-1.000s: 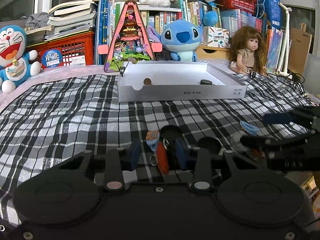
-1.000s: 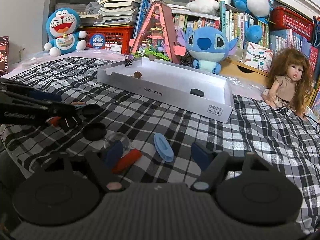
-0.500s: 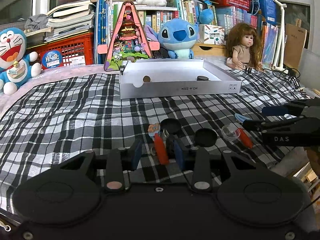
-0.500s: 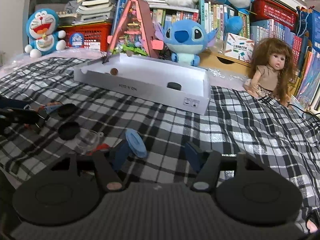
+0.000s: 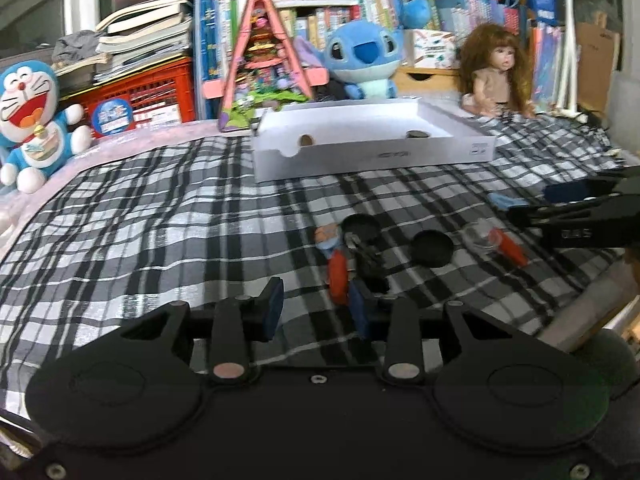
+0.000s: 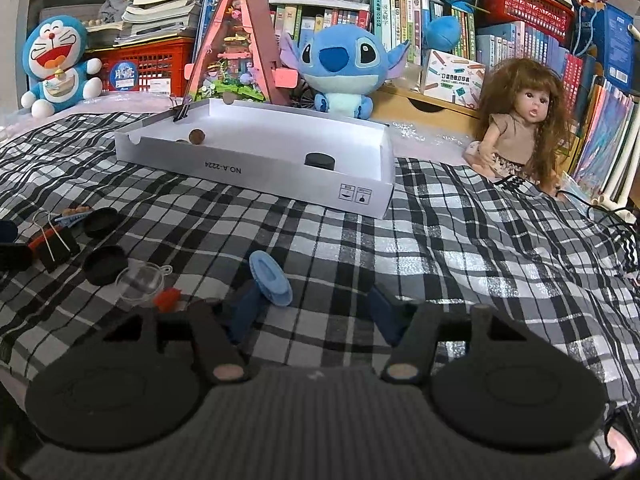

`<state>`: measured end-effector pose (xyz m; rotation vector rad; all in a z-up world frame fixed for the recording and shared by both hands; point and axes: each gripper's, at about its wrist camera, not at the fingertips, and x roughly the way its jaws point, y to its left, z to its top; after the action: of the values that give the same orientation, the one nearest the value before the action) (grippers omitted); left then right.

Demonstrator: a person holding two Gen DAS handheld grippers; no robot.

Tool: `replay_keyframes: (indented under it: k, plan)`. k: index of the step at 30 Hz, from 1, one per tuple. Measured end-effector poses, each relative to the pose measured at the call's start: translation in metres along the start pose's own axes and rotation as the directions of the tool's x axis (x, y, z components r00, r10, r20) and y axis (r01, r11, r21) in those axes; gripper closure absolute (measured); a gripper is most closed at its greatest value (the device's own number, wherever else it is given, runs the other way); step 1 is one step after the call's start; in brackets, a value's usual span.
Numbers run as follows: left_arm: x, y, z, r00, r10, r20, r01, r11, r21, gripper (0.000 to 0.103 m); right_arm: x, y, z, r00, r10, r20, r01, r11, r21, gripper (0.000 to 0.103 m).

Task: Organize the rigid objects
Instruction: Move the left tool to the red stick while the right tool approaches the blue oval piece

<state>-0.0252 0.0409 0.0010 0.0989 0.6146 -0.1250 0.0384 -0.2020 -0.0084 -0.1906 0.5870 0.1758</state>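
Surface: a black-and-white checked cloth (image 6: 460, 240) covers the whole surface under both tongs, rumpled toward the right tongs' right side.
Back edge: a pale pink strip (image 5: 132, 136) runs beyond the cloth, ahead of the left tongs.
Room: a wall of books (image 6: 516, 52), a red crate (image 5: 148, 96) under stacked papers and a red basket (image 6: 524, 4) stand far ahead of both tongs.
Toys: a Doraemon (image 6: 58, 64) sits far ahead to the left, a pink A-frame model (image 6: 236, 48) and a Stitch plush (image 6: 344, 64) straight ahead, and a doll (image 6: 520, 124) ahead to the right.
Box: a white box (image 6: 280, 168) lies ahead of both tongs, holding a black disc (image 6: 319, 160), a brown ball (image 6: 197, 136) and a clip on its far left corner.
Left tongs: the left tongs (image 5: 316, 310) are spread, with bare cloth between the pads; a red keychain (image 5: 338, 274) lies just beyond the right pad, whether touching cannot be told.
Right tongs: the right tongs (image 6: 314, 314) are spread wide; a blue oval (image 6: 270, 278) lies just ahead of the left pad, not pinched.
Loose things: two black lids (image 6: 105, 266), a clear dome (image 6: 140, 280) and a red piece (image 6: 166, 299) lie left of the right tongs.
Binder clip: a binder clip (image 6: 58, 246) lies farther left, by the left tongs' tips.
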Motion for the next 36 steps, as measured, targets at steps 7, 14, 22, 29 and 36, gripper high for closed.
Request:
replay_keyframes:
  k: [7,14,22,29,36]
  plan:
    - [0.013,0.016,0.006,0.996,0.083,-0.014,-0.084,0.996,-0.026,0.069,0.000,0.001,0.000,1.000,0.002,-0.002,-0.002,1.000,0.002,0.031]
    - [0.024,0.024,0.017,0.994,0.109,-0.026,-0.111,0.990,-0.086,0.069,0.001,0.002,0.002,1.000,0.006,-0.004,-0.006,1.000,0.027,0.031]
    - [0.017,0.010,0.013,0.998,0.067,0.019,-0.066,0.998,-0.025,0.057,-0.001,-0.002,0.006,0.998,0.065,-0.026,-0.061,0.991,0.120,0.031]
    - [0.021,0.003,0.016,0.998,0.062,0.033,-0.061,0.998,-0.016,0.051,0.002,0.003,0.009,0.997,0.063,-0.042,-0.055,0.981,0.187,0.031]
    - [0.028,-0.003,0.012,0.996,0.079,0.030,-0.078,0.995,-0.055,0.051,0.009,0.008,0.012,0.998,-0.005,-0.058,0.025,0.941,0.339,0.031]
